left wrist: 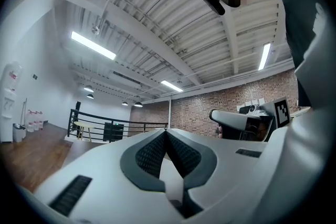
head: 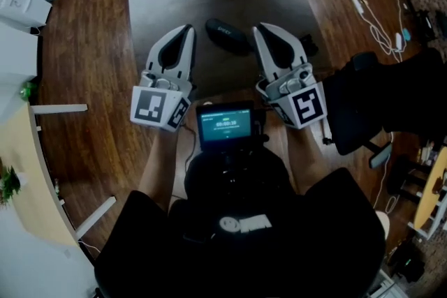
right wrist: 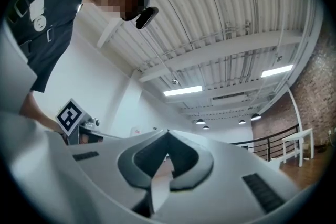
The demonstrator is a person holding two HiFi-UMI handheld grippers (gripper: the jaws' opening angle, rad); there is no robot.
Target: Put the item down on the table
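Both grippers are clenched on nothing: the left gripper [head: 187,30] and the right gripper [head: 260,28] each have their fingers pressed tip to tip above the wooden floor [head: 91,45]. No item shows in any view. The pale tabletop [head: 24,150] lies far left, possibly out of reach. The task looks either finished or not begun.

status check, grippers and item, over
Left gripper shut, empty. Right gripper shut, empty. No item in either. Both held over the floor, table off to the left.
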